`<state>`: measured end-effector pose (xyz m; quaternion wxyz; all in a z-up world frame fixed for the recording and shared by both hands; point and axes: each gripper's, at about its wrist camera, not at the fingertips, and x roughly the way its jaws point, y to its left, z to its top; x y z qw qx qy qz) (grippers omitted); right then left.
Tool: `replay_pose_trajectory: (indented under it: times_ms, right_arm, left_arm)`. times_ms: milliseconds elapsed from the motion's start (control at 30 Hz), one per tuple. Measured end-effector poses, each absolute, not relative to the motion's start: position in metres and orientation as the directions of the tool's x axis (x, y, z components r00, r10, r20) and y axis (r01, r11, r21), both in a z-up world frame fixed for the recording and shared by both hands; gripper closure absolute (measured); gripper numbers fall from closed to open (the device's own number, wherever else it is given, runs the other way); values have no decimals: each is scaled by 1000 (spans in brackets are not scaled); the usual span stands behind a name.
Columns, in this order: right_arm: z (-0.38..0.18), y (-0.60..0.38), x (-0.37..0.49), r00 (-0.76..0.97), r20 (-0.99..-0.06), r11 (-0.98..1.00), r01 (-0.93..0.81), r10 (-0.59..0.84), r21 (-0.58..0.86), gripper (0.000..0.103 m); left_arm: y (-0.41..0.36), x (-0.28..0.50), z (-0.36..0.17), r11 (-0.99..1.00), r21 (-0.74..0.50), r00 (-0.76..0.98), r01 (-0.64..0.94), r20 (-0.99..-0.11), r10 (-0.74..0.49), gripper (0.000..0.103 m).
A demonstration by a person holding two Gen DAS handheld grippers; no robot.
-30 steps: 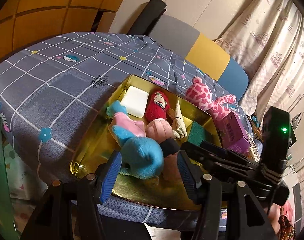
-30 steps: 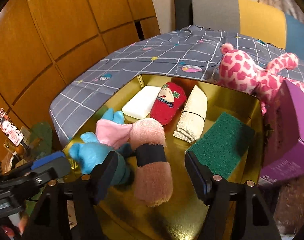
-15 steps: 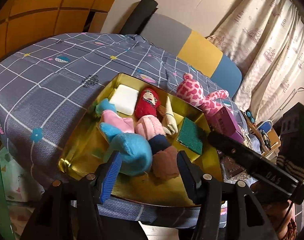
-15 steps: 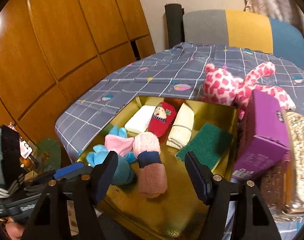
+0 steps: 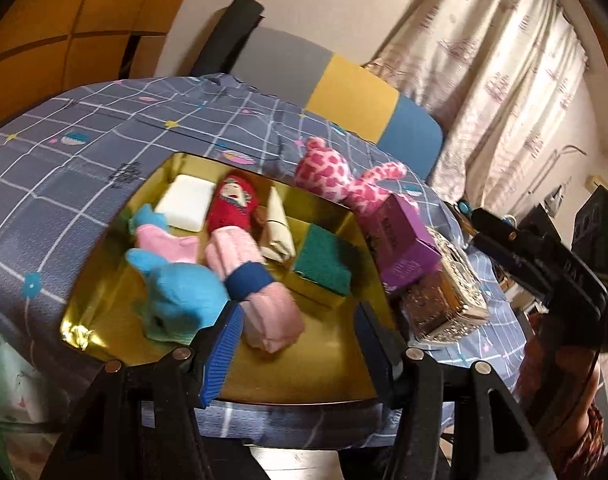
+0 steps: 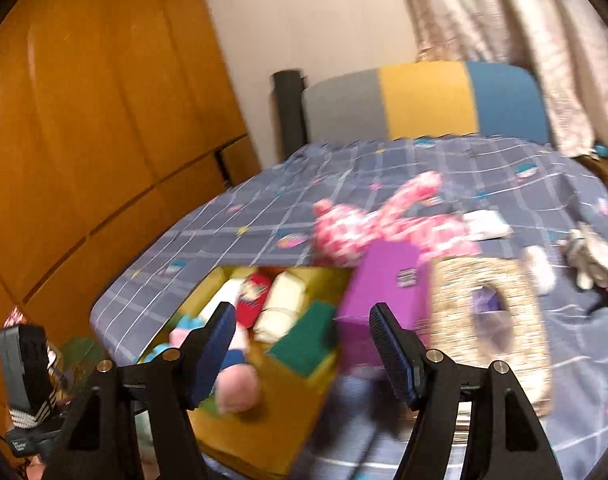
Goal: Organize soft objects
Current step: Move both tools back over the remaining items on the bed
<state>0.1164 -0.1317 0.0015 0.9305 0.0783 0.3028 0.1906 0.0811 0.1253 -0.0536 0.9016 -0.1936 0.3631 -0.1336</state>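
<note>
Soft toys [image 5: 184,288] are lying in the gold tray [image 5: 304,364]; both grippers, left [image 5: 298,336] and right [image 6: 300,344], are hovering near it, wide open, holding nothing.

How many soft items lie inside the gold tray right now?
6: white sponge far-left, red doll sock, cream roll, green scouring pad, blue plush near-left, pink sock roll. More may be hidden beneath.

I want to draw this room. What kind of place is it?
Probably a room at home: a cloth-covered table holds a gold tray of toys, with curtains and wooden cabinets around it.
</note>
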Motion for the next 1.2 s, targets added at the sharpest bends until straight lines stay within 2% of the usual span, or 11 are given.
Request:
replay_pose_trajectory:
  times_ms: [267,700,867,1067,1200]
  right_arm:
    - [11,-233,107,827,-512,955,-92,232,284,33]
    - [-54,-350,95,786,-618,934,207,18,290,33]
    - [-88,-376,101,751,-660,924,271,-28,269,33]
    - [-107,-401,123,757,-646,942,281,-100,184,33]
    - [-113,-418,140,758,-640,939,298,-124,171,32]
  left_arm:
    - [87,90,-44,875,-439,652,206,-605,-457,45]
    - [22,96,-29,841,-426,574,332,-616,-539,45]
    - [-8,106,-13,819,-426,545,385,-611,-574,44]
    - [-60,130,16,780,-438,504,447,-597,-624,44]
    - [-106,155,34,765,-431,462,479,-618,-637,41]
